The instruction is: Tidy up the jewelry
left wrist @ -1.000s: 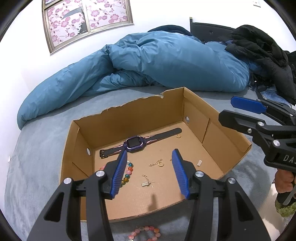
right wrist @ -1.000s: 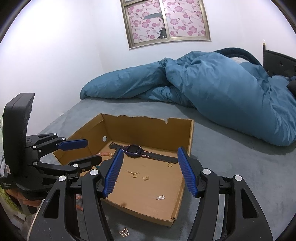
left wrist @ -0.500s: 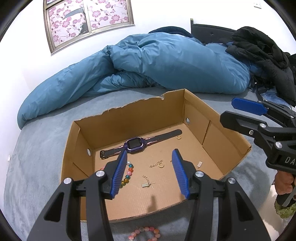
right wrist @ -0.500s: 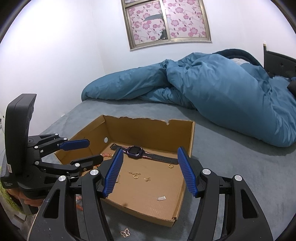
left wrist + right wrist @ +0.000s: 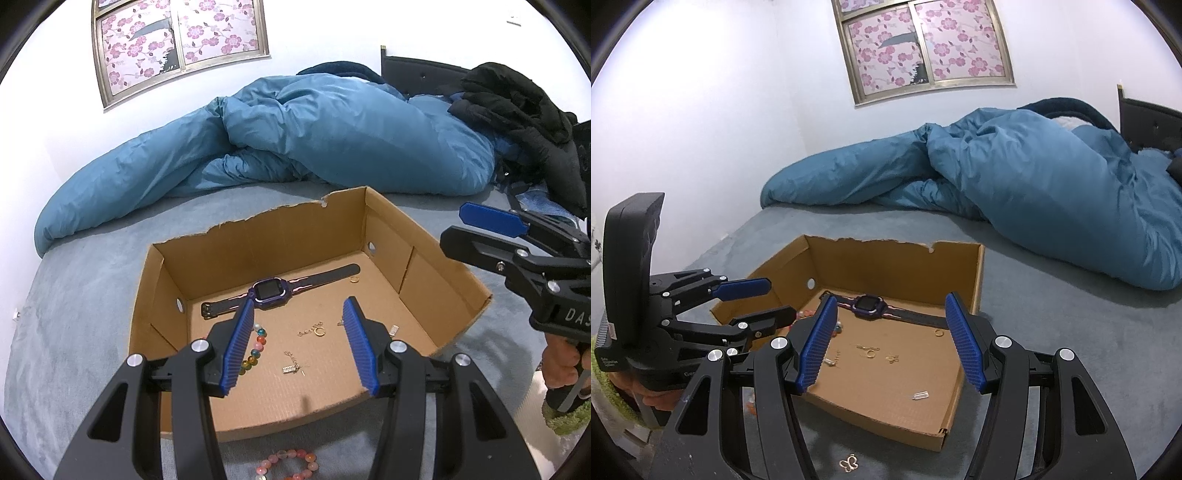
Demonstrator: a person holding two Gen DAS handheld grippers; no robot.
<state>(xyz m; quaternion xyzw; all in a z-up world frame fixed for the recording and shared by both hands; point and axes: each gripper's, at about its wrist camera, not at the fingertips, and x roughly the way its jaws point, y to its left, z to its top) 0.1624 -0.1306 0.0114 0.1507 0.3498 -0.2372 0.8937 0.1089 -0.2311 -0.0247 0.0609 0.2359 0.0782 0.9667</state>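
Grey bedding [image 5: 92, 295] carries a cardboard box [image 5: 447, 291], seemingly beneath a floral window [image 5: 923, 51]; both grippers gape empty.

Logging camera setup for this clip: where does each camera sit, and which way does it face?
Left wrist: on the left gripper, looking down into the cardboard box; the right gripper and holding hand show at right.
Right wrist: on the right gripper, facing the box from its other side; the left gripper shows at left.
Shared: box, purple watch, blue duvet, window.
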